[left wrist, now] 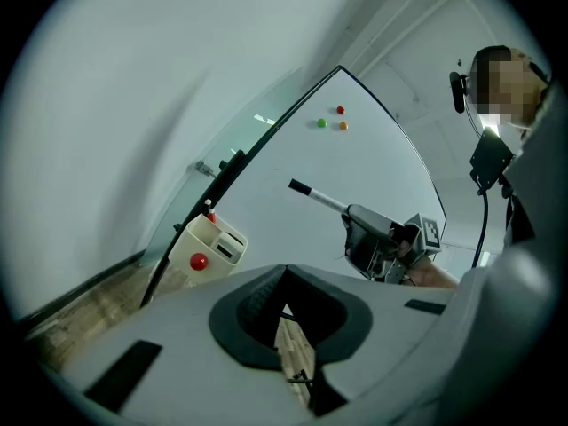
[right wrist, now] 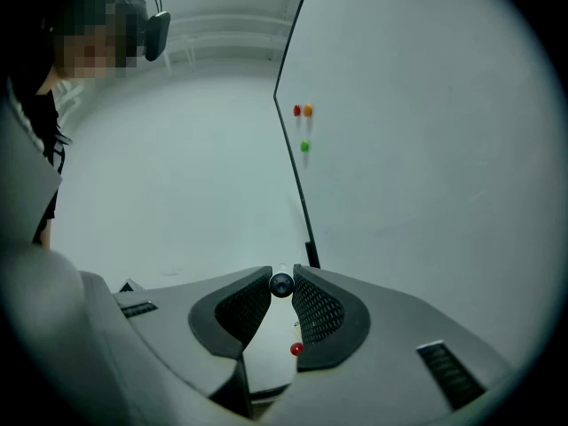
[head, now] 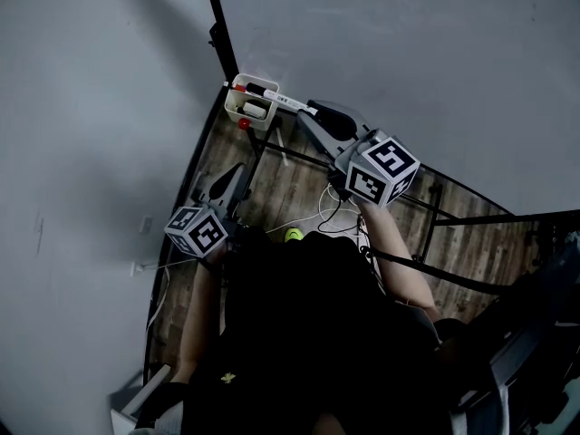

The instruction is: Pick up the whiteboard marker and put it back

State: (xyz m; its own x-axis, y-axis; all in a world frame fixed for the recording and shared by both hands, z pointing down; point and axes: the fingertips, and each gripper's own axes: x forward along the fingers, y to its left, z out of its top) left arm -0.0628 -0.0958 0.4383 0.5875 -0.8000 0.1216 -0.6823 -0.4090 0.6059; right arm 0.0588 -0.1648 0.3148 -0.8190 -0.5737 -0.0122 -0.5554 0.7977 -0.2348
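Right gripper [head: 306, 113] jaws clamp the whiteboard marker [head: 288, 103], which points toward the white holder [head: 233, 105] on the whiteboard [head: 408, 62]. Left gripper [head: 240, 169] jaws are closed, empty.

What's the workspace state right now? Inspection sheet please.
Surface: white whiteboard, bare but for red, orange and green magnets.
Job's things: white whiteboard marker with black cap, held in right gripper, pointing toward white plastic holder on the board.
Clutter: small yellow-green round object on wood-pattern floor.
Grippers: right gripper shut on marker; left gripper shut, empty.
Cables: white and black cables on the floor.
Surroundings: grey wall.
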